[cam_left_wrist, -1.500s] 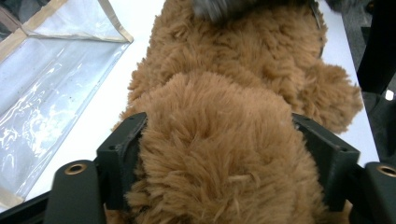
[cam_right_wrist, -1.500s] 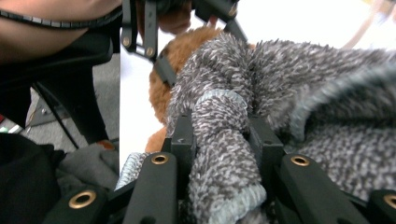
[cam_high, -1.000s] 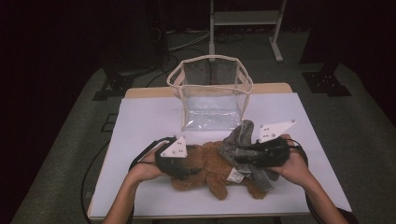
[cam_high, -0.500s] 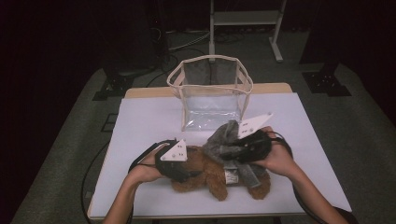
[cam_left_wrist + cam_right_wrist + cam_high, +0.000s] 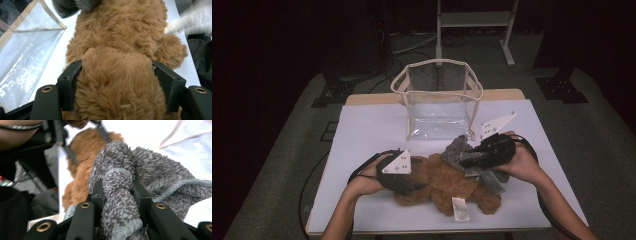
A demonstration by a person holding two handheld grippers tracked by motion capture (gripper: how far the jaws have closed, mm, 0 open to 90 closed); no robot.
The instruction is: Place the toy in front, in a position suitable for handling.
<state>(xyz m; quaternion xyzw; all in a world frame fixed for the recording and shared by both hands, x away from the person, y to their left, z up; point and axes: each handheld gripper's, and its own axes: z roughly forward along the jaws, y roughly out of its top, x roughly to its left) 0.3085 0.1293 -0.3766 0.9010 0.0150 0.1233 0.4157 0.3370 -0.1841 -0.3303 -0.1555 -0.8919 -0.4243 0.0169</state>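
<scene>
Gripping from both ends, the two tools already have hold of the soft things, so the picking-up part looks done. The left hand-held gripper (image 5: 414,186) has its jaws pressed into one plump end of the brown plush toy (image 5: 447,187), fur bulging between the pads in the left gripper view; the toy lies flat on the worktop (image 5: 362,135), stretching away from that gripper toward the other hand. The right hand-held gripper (image 5: 464,162) pinches a bunched fold of the grey fleecy cloth (image 5: 457,150), its jaws nearly together on it; the cloth drapes over the toy's far end just below and in front of this gripper. Beyond both grippers, near the right one, stands the clear bag (image 5: 439,102), upright, mouth open, nothing visible inside. Judging by this, what is left is the larger share: freeing the cloth from the toy, or lifting things into the bag.
</scene>
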